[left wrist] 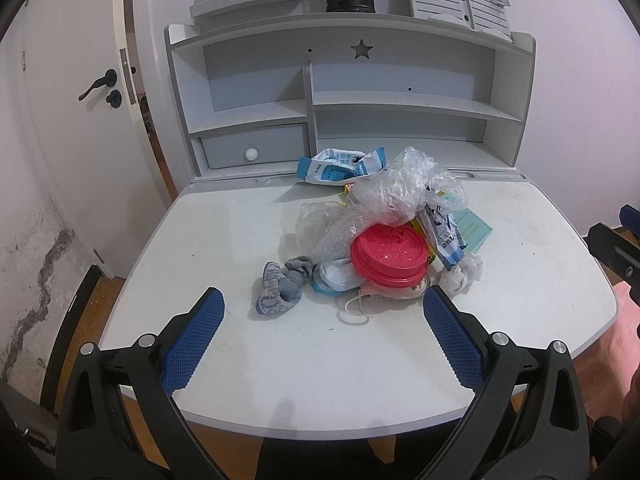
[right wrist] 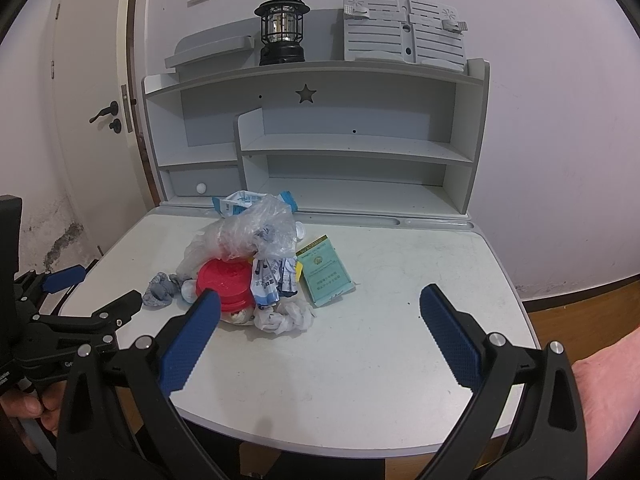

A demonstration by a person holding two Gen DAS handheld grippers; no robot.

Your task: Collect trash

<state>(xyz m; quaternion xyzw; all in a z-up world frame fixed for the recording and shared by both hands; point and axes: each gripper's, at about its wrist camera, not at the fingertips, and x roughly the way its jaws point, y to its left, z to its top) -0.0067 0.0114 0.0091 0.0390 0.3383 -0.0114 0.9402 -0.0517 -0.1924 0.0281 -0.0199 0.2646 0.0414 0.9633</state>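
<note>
Left wrist view: trash pile sat mid-desk (left wrist: 224,380), nothing gripped yet.

You held the left gripper (left wrist: 324,304) and right gripper (right wrist: 320,300) spread wide and empty, short of the pile. Probably best to take loose outliers first: the grey sock (left wrist: 280,286) at the left edge, then the green booklet (right wrist: 326,272) lying flat on the right. The red lid (left wrist: 388,254) rested on face masks; pinch its rim. Printing on the blue-white wrappers (left wrist: 340,166) was not legible.
</note>
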